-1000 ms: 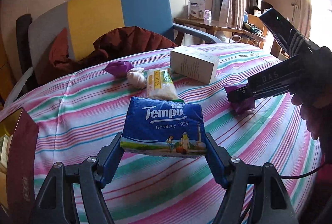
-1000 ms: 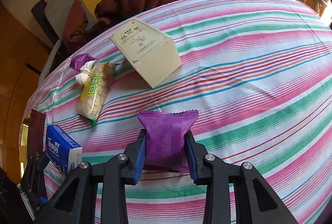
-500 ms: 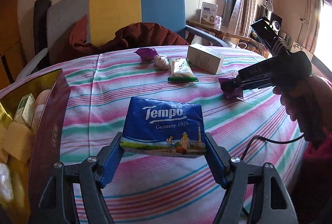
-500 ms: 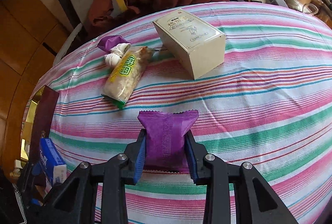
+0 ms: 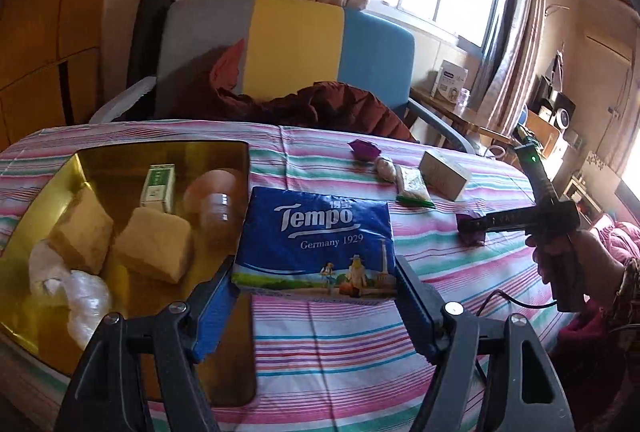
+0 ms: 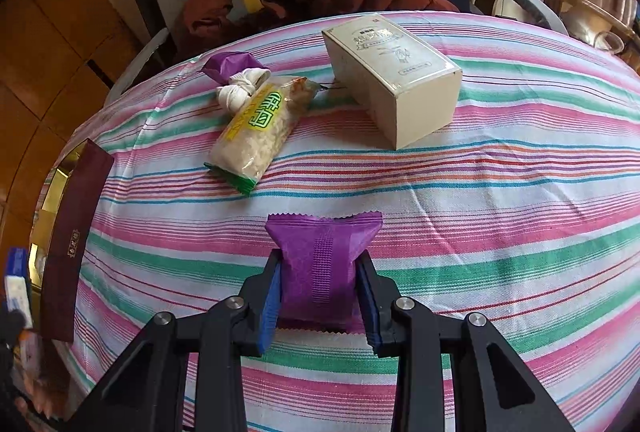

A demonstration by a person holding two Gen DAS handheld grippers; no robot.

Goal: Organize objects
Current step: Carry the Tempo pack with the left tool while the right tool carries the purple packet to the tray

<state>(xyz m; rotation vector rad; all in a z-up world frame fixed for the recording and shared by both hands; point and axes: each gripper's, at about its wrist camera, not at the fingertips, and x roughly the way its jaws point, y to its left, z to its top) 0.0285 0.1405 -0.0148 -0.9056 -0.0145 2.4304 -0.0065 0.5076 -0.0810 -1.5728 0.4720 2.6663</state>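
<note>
Your left gripper point(image 5: 314, 290) is clamped on the Tempo tissue pack point(image 5: 316, 242), which has swung over since 1 second ago and now hangs at the right edge of the gold tray point(image 5: 52, 188): drop-off looks close. Your right gripper point(image 6: 318, 302) pinches the purple snack packet point(image 6: 320, 268), well right of that tray. Beyond, right of the tray, the rice cracker pack point(image 6: 256, 130) and beige box point(image 6: 394, 72) wait.

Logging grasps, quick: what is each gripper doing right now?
Left gripper: closed on the blue Tempo tissue pack.
Right gripper: closed on the purple snack packet.
</note>
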